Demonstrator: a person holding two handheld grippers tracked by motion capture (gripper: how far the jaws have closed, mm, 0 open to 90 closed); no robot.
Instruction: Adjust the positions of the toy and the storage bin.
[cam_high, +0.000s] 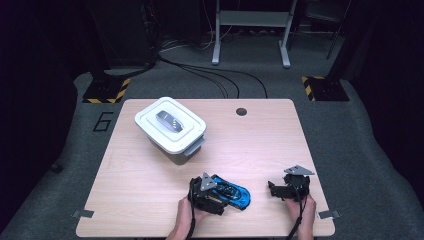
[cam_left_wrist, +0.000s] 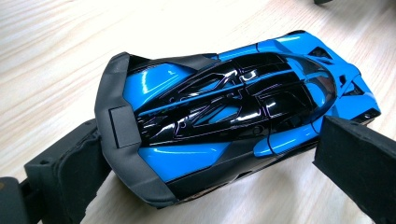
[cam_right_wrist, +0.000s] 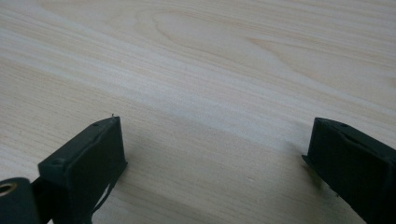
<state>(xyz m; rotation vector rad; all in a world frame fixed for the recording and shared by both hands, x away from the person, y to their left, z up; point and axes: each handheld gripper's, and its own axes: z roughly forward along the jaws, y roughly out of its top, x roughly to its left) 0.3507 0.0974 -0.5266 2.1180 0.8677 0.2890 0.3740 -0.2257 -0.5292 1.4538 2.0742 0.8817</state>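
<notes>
Between the spread jaws of the left gripper (cam_left_wrist: 210, 154) lies a blue and black toy car (cam_left_wrist: 233, 112), its rear wing toward the camera and its nose pointing away; the jaws stand on either side of its body, and from the left gripper view I cannot tell whether either pad touches the shell, so the car looks flanked rather than pinched. It sits flat on the wooden table (cam_high: 260, 145), near the front edge and a little left of the middle, as the high view shows (cam_high: 231, 191). The model will likely be light and stiff, with a glossy, hard shell that could slip under the pads, and the thin grey rear wing and small fins at the nose look like parts that could snap. The safest hold is probably across the flanks at mid-body, where the sides run straighter. The right gripper (cam_high: 281, 190) rests low near the front right of the table, jaws wide apart over bare wood with nothing between them, well clear of the car. A white lidded box (cam_high: 171, 125) stands farther back on the left, apart from both grippers, its lid on and a grey handle on top. Nothing stands between the car and the box.
</notes>
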